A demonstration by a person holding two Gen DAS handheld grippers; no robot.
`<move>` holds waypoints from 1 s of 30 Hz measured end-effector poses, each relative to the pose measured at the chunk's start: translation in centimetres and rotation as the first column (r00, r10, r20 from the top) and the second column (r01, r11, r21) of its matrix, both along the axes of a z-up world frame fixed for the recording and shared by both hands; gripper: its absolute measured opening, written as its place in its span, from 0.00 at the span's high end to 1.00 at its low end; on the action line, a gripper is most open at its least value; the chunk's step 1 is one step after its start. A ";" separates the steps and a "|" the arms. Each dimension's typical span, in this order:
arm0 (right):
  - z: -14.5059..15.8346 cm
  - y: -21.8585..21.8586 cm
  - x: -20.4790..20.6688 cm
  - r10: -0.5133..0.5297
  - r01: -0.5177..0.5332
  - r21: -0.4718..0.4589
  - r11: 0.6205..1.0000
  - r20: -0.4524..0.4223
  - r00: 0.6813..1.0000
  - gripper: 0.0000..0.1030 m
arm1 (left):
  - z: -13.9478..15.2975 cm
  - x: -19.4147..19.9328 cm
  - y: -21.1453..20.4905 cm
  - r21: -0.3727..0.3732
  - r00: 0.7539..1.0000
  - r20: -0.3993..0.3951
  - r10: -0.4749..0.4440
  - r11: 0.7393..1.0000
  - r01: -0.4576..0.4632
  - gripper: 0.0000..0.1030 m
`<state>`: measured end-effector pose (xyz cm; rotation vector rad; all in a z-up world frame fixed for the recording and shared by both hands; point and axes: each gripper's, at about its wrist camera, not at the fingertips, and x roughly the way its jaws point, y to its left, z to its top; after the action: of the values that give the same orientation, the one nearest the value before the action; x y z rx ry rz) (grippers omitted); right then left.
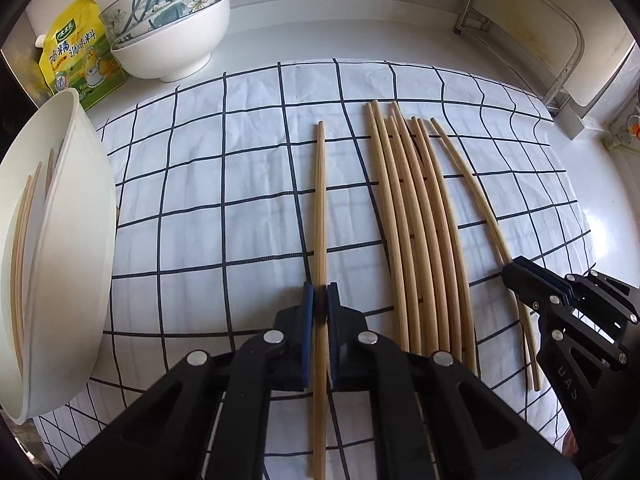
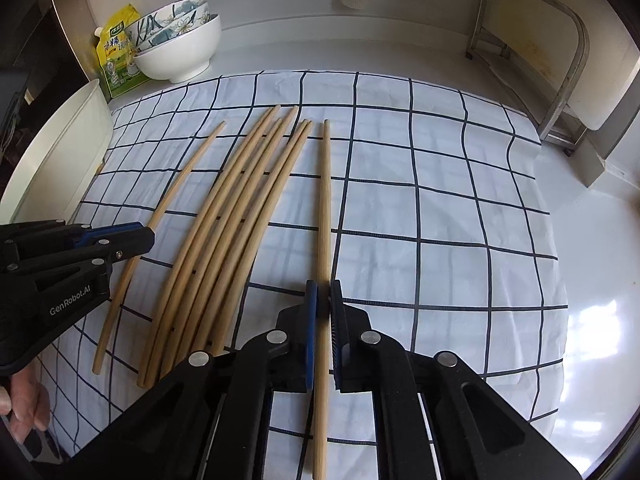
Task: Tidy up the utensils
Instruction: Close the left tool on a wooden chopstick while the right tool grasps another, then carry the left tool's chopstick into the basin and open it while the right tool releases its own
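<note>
Several wooden chopsticks (image 1: 416,216) lie side by side on a white cloth with a dark grid (image 1: 224,200). My left gripper (image 1: 320,304) is shut on one separate chopstick (image 1: 320,200) to the left of the bundle. My right gripper (image 2: 323,300) is shut on the rightmost chopstick (image 2: 326,208); it shows in the left wrist view (image 1: 520,276) on the curved chopstick (image 1: 476,196). The bundle (image 2: 240,216) lies between the two held sticks. The left gripper also shows in the right wrist view (image 2: 136,236). A white container (image 1: 60,240) at the left holds several chopsticks.
Stacked bowls (image 1: 176,28) and a yellow seasoning packet (image 1: 80,60) stand at the back left. A metal rack (image 1: 552,40) stands at the back right on the white counter (image 2: 600,280). The white container's rim (image 2: 60,152) shows at the left.
</note>
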<state>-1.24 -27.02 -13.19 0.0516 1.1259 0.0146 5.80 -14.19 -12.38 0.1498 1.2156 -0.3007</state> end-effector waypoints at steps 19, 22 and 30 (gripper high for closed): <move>9.9 7.2 2.9 0.057 -0.076 0.120 0.990 0.154 0.986 0.94 | 9.8 -0.5 11.0 -0.124 0.986 0.126 0.112 0.988 -0.096 0.93; 11.0 10.4 4.2 0.107 -0.131 0.131 0.983 0.179 0.978 0.94 | 11.0 0.0 15.0 -0.123 0.974 0.151 0.168 0.981 -0.150 0.93; 12.0 19.9 8.4 0.239 -0.275 0.163 0.948 0.210 0.948 0.94 | 11.4 2.1 25.4 -0.090 0.936 0.172 0.306 0.951 -0.294 0.93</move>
<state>7.17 -7.12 -1.16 0.0716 0.9323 0.3559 7.95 11.18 -0.96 -0.0637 1.0258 -0.0554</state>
